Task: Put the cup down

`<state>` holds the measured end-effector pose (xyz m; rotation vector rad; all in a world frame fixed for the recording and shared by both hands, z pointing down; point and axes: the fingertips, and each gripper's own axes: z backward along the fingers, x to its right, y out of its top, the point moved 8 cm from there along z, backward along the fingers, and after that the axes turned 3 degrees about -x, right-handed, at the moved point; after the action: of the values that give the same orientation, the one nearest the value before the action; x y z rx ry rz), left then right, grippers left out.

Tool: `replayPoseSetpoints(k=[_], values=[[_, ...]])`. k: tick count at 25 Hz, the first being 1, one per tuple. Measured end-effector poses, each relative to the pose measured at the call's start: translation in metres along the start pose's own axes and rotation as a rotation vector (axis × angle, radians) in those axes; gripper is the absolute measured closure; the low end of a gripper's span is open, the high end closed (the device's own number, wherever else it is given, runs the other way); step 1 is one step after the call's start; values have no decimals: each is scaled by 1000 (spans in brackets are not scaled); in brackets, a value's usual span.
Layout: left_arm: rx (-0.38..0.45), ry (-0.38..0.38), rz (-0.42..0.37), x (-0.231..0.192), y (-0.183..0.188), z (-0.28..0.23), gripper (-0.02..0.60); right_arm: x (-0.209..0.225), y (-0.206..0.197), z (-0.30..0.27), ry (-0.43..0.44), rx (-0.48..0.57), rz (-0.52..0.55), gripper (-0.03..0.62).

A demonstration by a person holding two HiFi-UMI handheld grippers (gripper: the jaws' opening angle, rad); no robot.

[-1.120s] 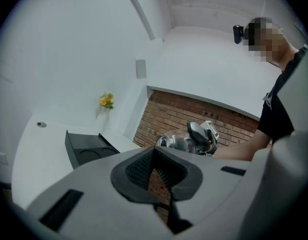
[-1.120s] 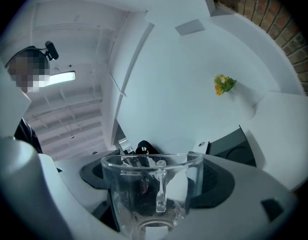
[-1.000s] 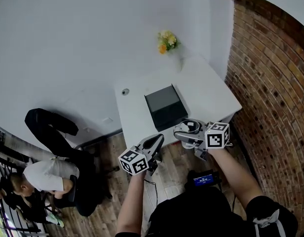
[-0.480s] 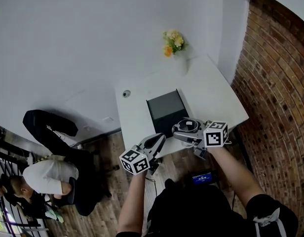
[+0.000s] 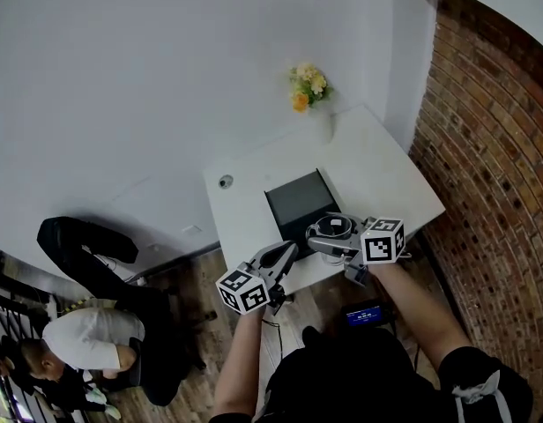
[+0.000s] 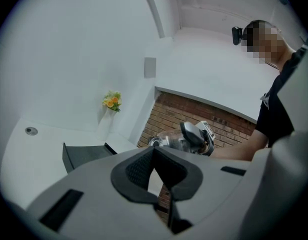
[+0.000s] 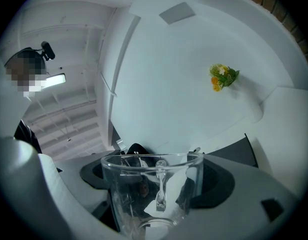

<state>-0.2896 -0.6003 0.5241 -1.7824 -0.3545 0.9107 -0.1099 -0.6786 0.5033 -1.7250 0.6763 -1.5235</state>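
Observation:
A clear glass cup (image 5: 335, 227) with a handle is held in my right gripper (image 5: 329, 238), just above the near edge of the white table (image 5: 377, 174), beside a dark open box (image 5: 298, 199). In the right gripper view the cup (image 7: 139, 194) stands upright between the jaws of the right gripper (image 7: 156, 175), handle facing the camera. My left gripper (image 5: 278, 258) hovers at the table's front edge, left of the cup, jaws together and holding nothing. In the left gripper view, past the left gripper (image 6: 154, 151), the cup (image 6: 163, 141) and the right gripper (image 6: 196, 136) show.
A vase of yellow flowers (image 5: 307, 86) stands at the table's back against the white wall. A small round fitting (image 5: 226, 181) sits at the table's left. A brick wall (image 5: 492, 148) runs along the right. A person (image 5: 86, 342) sits on the wooden floor at the lower left.
The head camera has shifted a little, so the table sits slightly higher in view. Both grippers keep about the same places at the table's front edge; the cup stays gripped.

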Motion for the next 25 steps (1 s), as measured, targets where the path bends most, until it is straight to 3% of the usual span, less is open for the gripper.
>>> replayPoseSetpoints(k=[25], values=[[8, -23, 21, -13, 0, 1, 574, 13, -3, -11, -48, -47, -8, 151]])
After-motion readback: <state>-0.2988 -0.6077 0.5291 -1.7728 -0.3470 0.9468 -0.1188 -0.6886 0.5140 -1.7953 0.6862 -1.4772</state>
